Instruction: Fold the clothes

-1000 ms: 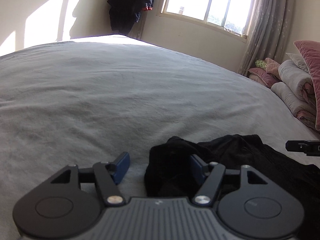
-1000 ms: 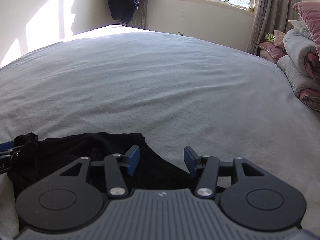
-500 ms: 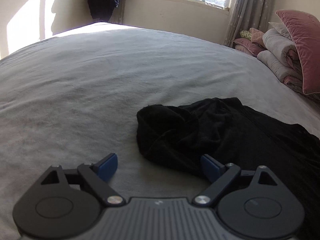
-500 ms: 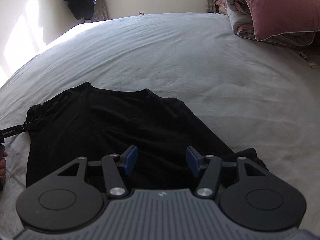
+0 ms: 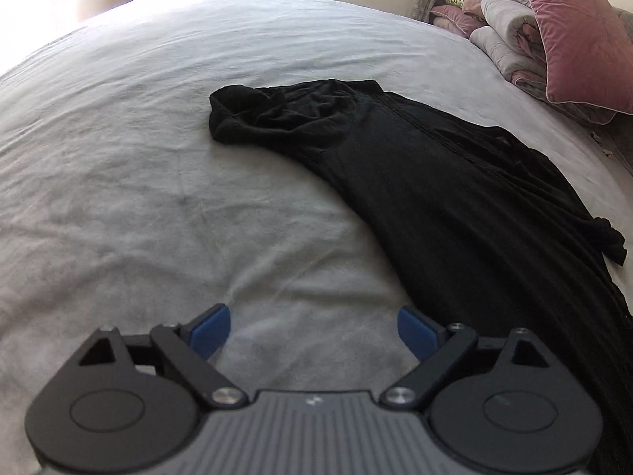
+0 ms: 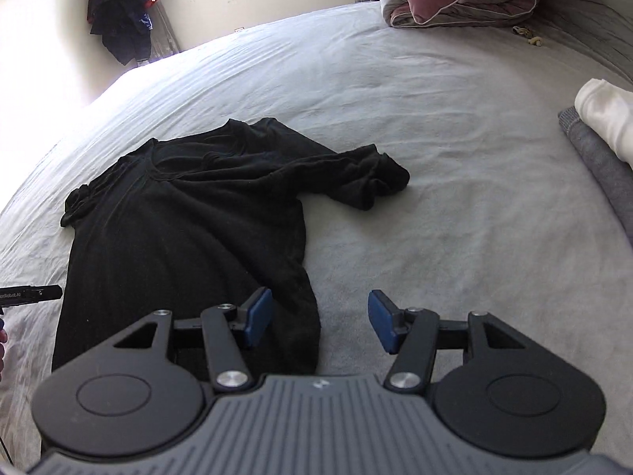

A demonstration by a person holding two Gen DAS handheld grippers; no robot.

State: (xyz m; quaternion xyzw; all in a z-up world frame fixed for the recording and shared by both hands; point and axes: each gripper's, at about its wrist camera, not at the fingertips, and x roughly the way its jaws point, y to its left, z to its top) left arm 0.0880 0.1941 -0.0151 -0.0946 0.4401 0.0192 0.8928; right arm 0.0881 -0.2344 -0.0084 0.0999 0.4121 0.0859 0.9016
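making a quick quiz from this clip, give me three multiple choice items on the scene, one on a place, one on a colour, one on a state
1. Where does the black t-shirt lie?
A. spread on the grey bed sheet
B. hung at the window
C. on top of the pink pillow

2. What colour are the right gripper pads?
A. red
B. blue
C. white

3. How is the left gripper now?
A. clamped on a sleeve
B. shut with nothing in it
C. jaws apart over bare sheet

Answers: 1 A, the shirt lies across the sheet; 2 B, both pads show blue; 3 C, only sheet shows between its fingers.
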